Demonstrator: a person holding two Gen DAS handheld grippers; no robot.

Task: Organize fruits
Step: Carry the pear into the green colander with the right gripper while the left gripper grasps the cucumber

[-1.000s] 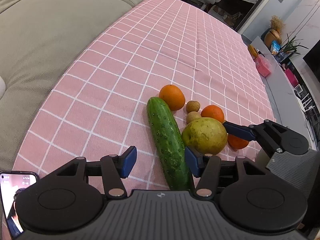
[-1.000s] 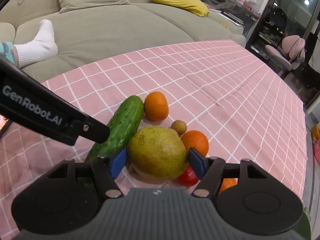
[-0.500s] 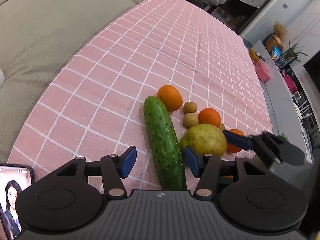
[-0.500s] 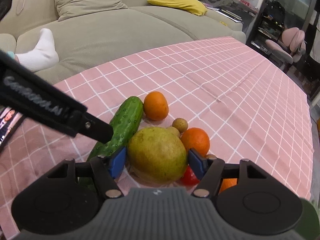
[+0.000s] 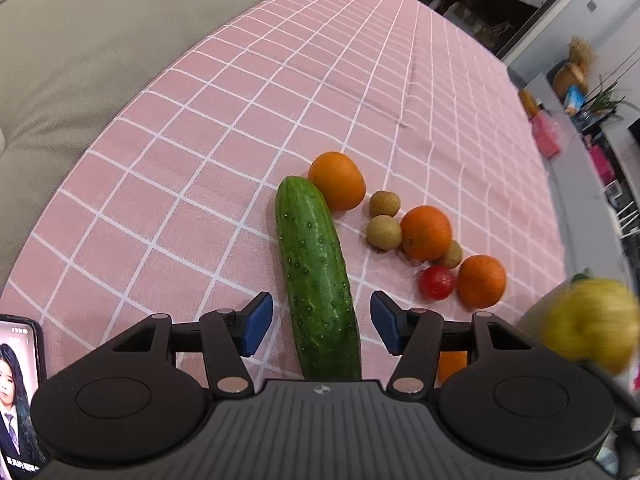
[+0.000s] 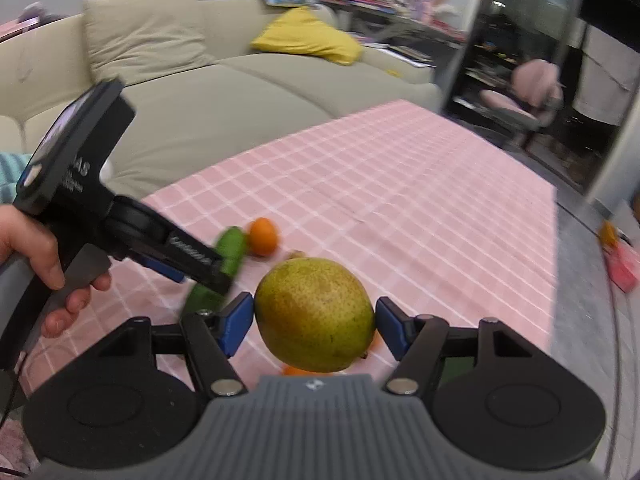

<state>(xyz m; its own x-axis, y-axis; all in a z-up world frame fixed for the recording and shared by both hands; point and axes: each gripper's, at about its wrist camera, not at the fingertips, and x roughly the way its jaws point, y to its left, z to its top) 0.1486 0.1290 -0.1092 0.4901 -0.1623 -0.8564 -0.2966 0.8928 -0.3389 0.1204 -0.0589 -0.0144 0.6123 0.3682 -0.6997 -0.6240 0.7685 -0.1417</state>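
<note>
My right gripper (image 6: pixel 315 322) had its blue pads pressed on either side of the pear (image 6: pixel 315 320), which hung clear above the pink cloth (image 6: pixel 400 208); through the left camera I saw that same pear as a yellow blur at the far right edge, beside the table's edge. My left gripper (image 5: pixel 321 328) stood with its jaws wide apart, holding nothing, with the near end of the cucumber (image 5: pixel 318 276) lying on the cloth in the gap between the pads and touching neither. The cucumber's far end rested against one orange (image 5: pixel 337 186). To its right lay two small brown fruits (image 5: pixel 384 222), touching a second orange (image 5: pixel 426 233), then a tomato (image 5: pixel 437 283) and a third orange (image 5: pixel 481 281) side by side nearer the table's edge. Another small brown fruit seemed to sit behind the second orange, though I could not make it out well. From the right camera I saw a hand (image 6: pixel 36 252) gripping the left gripper's handle, its fingers aimed down over the blurred cucumber, with a beige sofa (image 6: pixel 224 92) behind. A phone (image 5: pixel 18 392) lay at the near left corner.
</note>
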